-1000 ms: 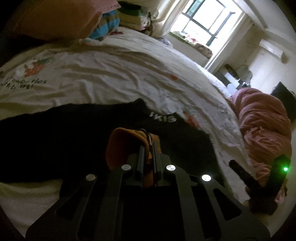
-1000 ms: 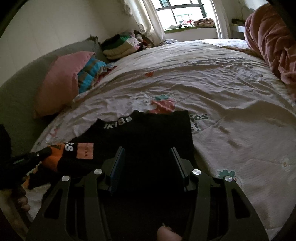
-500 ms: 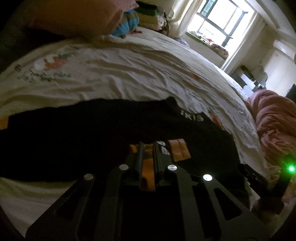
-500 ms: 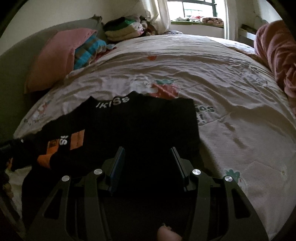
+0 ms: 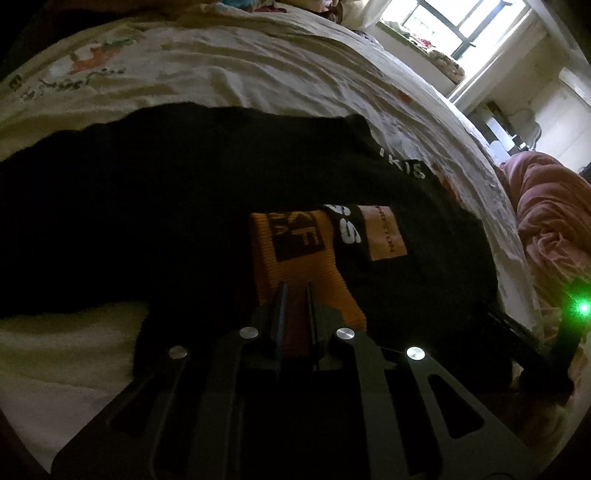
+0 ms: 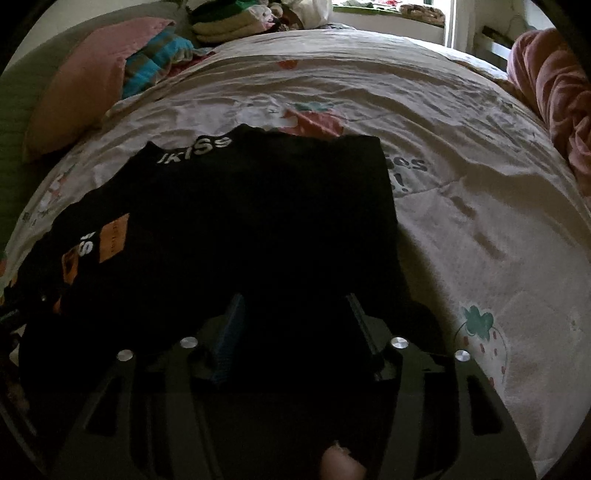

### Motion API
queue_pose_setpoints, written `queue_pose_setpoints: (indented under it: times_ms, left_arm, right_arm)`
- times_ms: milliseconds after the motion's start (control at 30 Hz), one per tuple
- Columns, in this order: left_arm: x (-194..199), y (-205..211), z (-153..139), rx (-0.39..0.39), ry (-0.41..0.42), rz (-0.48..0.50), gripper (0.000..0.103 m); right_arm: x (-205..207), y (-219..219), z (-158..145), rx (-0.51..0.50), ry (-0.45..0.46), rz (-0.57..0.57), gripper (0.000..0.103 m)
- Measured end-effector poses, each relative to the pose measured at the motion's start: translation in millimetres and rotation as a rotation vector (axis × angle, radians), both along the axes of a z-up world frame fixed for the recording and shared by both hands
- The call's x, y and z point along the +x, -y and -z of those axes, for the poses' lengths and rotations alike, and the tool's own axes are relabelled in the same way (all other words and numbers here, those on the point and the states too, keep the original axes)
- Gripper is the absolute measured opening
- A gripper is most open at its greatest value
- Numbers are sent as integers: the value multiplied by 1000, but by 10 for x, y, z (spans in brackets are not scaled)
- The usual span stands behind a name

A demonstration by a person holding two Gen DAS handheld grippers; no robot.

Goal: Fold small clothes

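The left gripper point(image 5: 295, 291) is clenched on the orange cuff point(image 5: 295, 258) of a black garment point(image 6: 240, 221), its two fingers pressed close with the ribbed fabric pinched between them. The right gripper point(image 6: 293, 317) is released, its jaws spread wide and low over the dark cloth with nothing between them; in the left wrist view it shows at the right edge, a green light point(image 5: 583, 307) glowing on its body.

The single black garment lies spread flat across the near part of the bed, the orange cuff folded inward onto its middle beside an orange patch point(image 5: 384, 232) and white lettering. A white-lettered band point(image 6: 194, 149) runs along the garment's far edge.

Under it stretches a cream bedsheet point(image 6: 443, 129) printed with strawberries and dark lettering, creased throughout. One pink pillow point(image 6: 77, 77) leans at the far left corner of the bed, a striped blue cloth point(image 6: 155, 62) just beside it and one stack of folded clothes point(image 6: 229, 22) behind. A bunched pink blanket point(image 6: 554, 96) lies along the bed's right side. One bright window point(image 5: 454, 22) lights the far wall beyond the bed, its sill cluttered with items too small to tell.
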State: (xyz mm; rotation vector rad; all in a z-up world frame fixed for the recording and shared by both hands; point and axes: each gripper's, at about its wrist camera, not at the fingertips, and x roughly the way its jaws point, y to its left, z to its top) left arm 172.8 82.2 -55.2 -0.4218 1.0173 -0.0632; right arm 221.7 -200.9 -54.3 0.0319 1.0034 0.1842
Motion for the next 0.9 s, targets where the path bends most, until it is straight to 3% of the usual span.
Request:
queue_pose_setpoints:
  times_ms: [33,67,133,200,267,333,367,433,567,900]
  left_arm:
    - [-19,-16,-22,5,4,-7,10]
    - [-41,-34,-49,10,10,-16,22]
    - [-89,-84,-95,18,19,-30,29]
    - [-139,-143,-135,15,26,-43,32]
    - [-198,-192,-199,36,41,-66,48]
    - [-247,-233,-271,47,62,-76,57]
    - [-277,-259,-311,62,71,-90,69]
    - [-331,-294,-386,99,98,-113,83]
    - [-452,-418,-520,150,130,-149,93]
    - [-734,-847,-666,212,159,-262,93]
  right_arm:
    - [-31,-7,-37,12,14,-8,60]
    - [-58,-8,-69,24,26,-16,62]
    - [-102,-24,-140,37,53,-23,73]
    - [-162,-30,-232,53,82,-28,74]
    - [-200,-58,-314,67,102,-39,75]
    - [-239,-109,-384,79,122,-53,90]
    - [-263,-145,-426,87,133,-61,92]
    - [-308,-222,-493,94,153,-80,94]
    - [-411,-433,-620,98,190,-132,94]
    - [-564,-1036,-854,111,233,-256,94]
